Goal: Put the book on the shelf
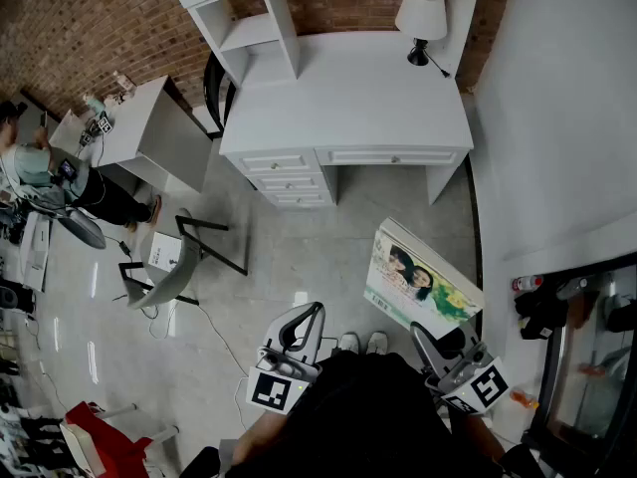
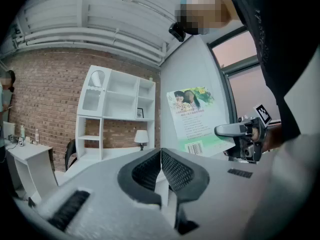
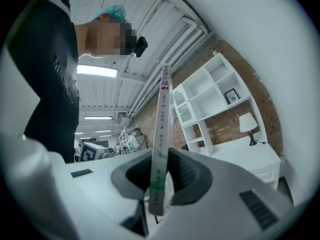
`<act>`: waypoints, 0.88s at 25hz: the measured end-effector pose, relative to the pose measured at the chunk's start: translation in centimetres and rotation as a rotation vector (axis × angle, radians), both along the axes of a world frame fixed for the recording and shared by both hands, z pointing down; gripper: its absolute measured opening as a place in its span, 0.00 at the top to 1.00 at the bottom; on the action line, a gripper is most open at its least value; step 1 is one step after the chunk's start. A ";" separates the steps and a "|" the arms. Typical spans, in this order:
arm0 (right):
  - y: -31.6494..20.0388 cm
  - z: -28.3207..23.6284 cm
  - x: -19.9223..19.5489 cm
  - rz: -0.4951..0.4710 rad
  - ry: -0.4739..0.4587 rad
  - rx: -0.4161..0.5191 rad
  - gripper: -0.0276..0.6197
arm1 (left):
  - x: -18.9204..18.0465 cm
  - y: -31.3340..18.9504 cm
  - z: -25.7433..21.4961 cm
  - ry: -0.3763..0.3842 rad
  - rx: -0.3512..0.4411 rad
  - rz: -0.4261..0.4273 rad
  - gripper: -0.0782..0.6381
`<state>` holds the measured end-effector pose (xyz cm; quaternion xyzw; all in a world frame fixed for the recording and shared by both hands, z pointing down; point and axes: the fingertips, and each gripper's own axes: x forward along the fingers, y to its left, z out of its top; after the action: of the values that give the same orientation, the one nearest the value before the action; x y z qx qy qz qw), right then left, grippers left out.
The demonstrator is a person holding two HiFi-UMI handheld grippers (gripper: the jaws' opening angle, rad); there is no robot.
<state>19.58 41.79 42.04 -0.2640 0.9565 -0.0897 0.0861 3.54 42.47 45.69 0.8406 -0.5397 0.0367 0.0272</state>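
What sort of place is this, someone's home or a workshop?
Probably a mock study inside a workshop: white desk, shelf unit and lamp against a brick wall, with a person at another table.

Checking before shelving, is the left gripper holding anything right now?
No, the left gripper has its jaws closed together with nothing between them.

In the head view, the top edge cuts off the white shelf (image 1: 261, 28) above its lowest compartments. The book (image 1: 418, 279) has its near corner hidden behind the right gripper (image 1: 435, 345), and its cover print is too small to read. A dark torso (image 1: 368, 416) at bottom centre covers that gripper's rear. The left edge crops a bystander (image 1: 35, 167).
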 end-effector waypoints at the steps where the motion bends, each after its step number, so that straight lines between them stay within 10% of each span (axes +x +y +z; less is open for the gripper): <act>1: 0.7 0.1 -0.1 0.000 -0.002 -0.032 0.84 | 0.1 0.7 -0.4 -0.004 -0.001 0.006 0.87; 22: 4.0 -3.1 -0.2 -0.075 -0.157 -0.040 0.84 | 0.0 4.4 -2.9 -0.028 0.048 -0.017 0.87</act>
<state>19.43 45.75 38.98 -0.2216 0.9540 -0.1323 0.1523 3.50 46.86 42.83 0.8359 -0.5478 0.0355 -0.0003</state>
